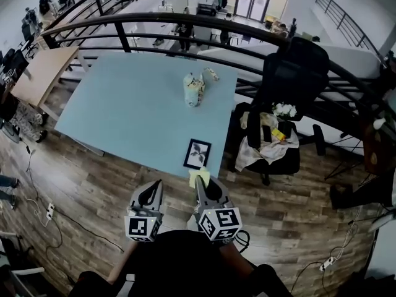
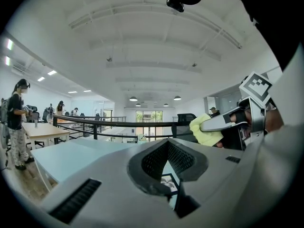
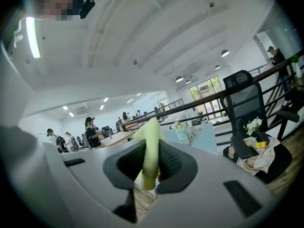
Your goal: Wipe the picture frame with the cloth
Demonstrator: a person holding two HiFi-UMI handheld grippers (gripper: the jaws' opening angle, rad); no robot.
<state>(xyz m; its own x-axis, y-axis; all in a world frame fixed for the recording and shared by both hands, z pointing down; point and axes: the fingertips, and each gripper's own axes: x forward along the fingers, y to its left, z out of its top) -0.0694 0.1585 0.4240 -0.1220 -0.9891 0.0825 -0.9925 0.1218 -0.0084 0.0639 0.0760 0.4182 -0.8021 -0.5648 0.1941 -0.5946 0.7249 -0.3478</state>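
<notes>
The wiping has not begun; this looks like the approach. The right gripper (image 1: 202, 184) has its fingers clenched on the yellow cloth (image 1: 198, 176), a fold of it standing up between them, and hovers just short of the tabletop's (image 1: 124, 110) near edge. The picture frame (image 1: 198, 153) lies flat just beyond, close to that edge. The left gripper (image 1: 153, 189) hangs to the left, fingers drawn together on nothing. Next, the cloth likely needs carrying forward and down onto the glass, perhaps with the left gripper steadying the frame.
</notes>
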